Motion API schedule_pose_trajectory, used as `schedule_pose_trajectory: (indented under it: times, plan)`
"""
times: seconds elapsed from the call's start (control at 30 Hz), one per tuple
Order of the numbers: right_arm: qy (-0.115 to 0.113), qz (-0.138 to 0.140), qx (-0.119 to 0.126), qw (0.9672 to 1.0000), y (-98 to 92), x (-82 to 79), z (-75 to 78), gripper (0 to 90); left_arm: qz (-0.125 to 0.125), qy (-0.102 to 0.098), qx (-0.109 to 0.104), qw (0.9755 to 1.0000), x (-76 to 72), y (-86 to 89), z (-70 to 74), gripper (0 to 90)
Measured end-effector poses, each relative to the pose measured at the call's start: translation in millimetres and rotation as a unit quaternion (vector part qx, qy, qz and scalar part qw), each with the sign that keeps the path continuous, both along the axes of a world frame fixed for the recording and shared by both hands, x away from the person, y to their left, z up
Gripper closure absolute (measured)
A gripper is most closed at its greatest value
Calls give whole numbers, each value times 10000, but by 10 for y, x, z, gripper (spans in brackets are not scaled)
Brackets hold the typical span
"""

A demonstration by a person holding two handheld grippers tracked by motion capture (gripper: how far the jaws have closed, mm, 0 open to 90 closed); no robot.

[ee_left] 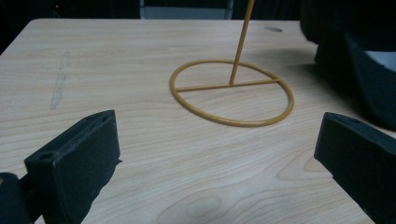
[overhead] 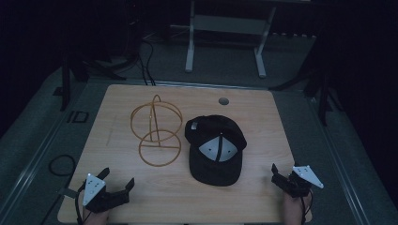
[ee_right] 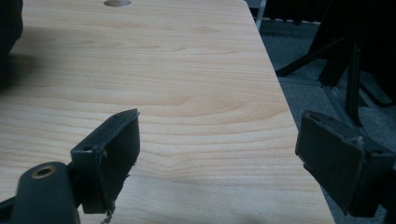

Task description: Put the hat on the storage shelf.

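Black cap [overhead: 217, 149] whole overhead | left gripper [ee_left: 217, 154] view: stand [ee_left: 232, 93] base

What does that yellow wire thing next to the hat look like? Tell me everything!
The wire stand looks like thin yellow-gold metal rod. Its base is a flat ring lying on the wooden table, with a straight bar across the middle. From that bar a thin post rises, carrying a second, bigger hoop that stands upright, with a small loop on top. It is upright and empty, with nothing hanging on it. It stands left of the black cap, close beside it; whether they touch is unclear. No gripper touches it.
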State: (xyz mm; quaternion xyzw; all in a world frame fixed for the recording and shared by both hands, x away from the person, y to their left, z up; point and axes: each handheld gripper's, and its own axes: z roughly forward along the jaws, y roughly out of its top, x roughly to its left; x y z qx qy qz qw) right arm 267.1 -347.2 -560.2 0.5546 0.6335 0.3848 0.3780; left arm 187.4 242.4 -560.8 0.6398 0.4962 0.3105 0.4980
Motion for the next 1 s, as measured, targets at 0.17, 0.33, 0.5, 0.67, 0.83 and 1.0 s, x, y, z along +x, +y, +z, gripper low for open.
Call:
schedule_pose_trajectory:
  times: [0.17, 0.33, 0.5, 0.67, 0.83, 1.0]
  plan:
    - [69, 44, 136, 9999, -9, 19, 1, 137, -65, -18, -167, 9998, 6, -22, 2, 6]
    - [126, 249, 79, 9996, 25, 26, 8, 137, -252, -135, 139, 9995, -11, -94, 6, 6]
    - [315, 520, 4, 9981, 109, 33, 61, 137, -301, -74, 250, 9992, -5, -171, -11, 6]
    - [432, 766, 242, 9958, 190, 24, 159, 137, -355, -124, 310, 9988, -23, -225, -10, 7]
    - [280, 983, 213, 9945, 276, 30, 393, 137, -493, 91, 248, 9984, -20, -257, -9, 6]
    - [109, 1149, 304, 9928, 377, 67, 662, 136, -478, 250, 284, 9981, -43, -283, 34, 6]
